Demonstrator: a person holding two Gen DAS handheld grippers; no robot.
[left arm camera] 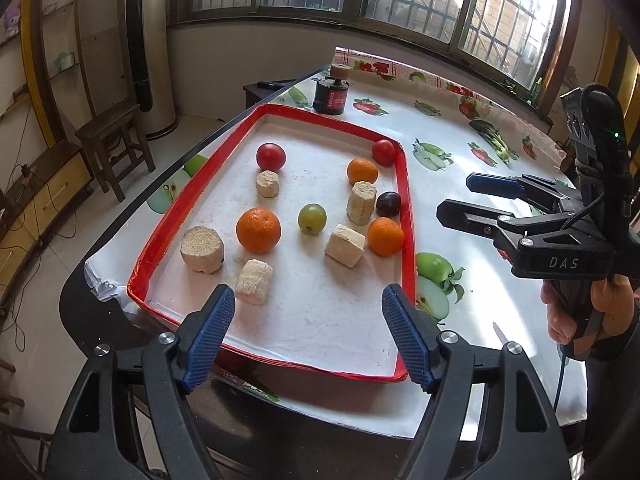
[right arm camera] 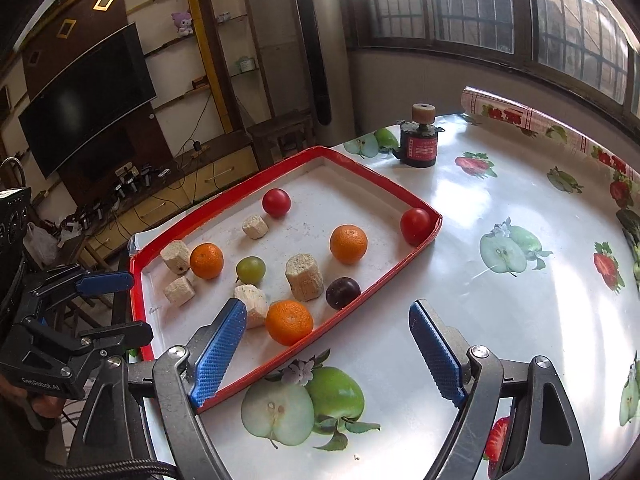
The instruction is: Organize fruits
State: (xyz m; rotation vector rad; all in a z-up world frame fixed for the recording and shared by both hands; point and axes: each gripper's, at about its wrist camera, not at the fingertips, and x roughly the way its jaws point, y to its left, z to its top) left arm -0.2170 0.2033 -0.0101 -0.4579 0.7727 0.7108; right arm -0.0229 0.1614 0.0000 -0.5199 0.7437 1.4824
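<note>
Red-rimmed tray lies on the tabletop, which is covered in a fruit-print cloth. In the tray: 3 oranges, the largest left of centre, 1 by the right rim, 1 further back. 2 red tomatoes sit at the far end, 1 left and 1 in the far right corner. A green grape lies mid-tray; a dark plum lies beside the right rim. 5 pale cork-like blocks are scattered among the fruit. A black jar stands beyond the tray's far end.

Left tongs hang over the near rim, spread wide, nothing between them. Right tongs are over the tray's right rim and the tabletop, likewise spread and empty.
</note>
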